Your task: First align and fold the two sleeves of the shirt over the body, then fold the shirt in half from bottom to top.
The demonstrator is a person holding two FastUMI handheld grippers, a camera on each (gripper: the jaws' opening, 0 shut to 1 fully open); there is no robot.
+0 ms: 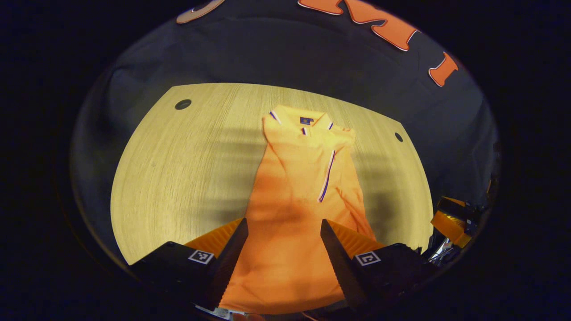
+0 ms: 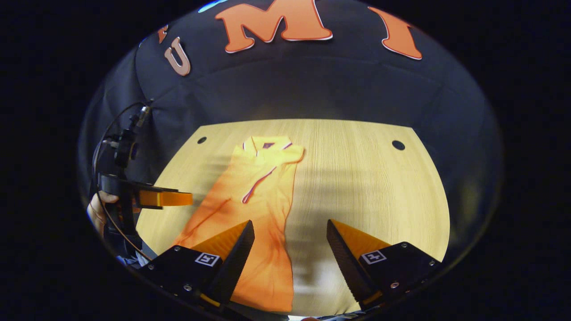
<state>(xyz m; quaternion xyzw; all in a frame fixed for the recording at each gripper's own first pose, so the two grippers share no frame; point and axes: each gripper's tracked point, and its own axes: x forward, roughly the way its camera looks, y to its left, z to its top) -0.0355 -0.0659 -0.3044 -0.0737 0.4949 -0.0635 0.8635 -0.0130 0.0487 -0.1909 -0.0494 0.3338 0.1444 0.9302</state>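
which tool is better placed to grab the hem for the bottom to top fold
Left. The left tool sits open with the orange polo shirt's hem between its fingers; the right tool straddles the shirt's edge and bare wooden table.

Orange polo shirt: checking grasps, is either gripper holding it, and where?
No. Left gripper and right gripper are open above the orange polo shirt.

An orange polo shirt lies flat on the bench, collar toward the top of the frame and hem at the bottom edge. Its collar has dark and white striped trim, and a small dark label sits inside the neck. Both sleeves are folded in over the body, leaving a long narrow shape. A striped cuff edge runs diagonally across the chest, right of centre.
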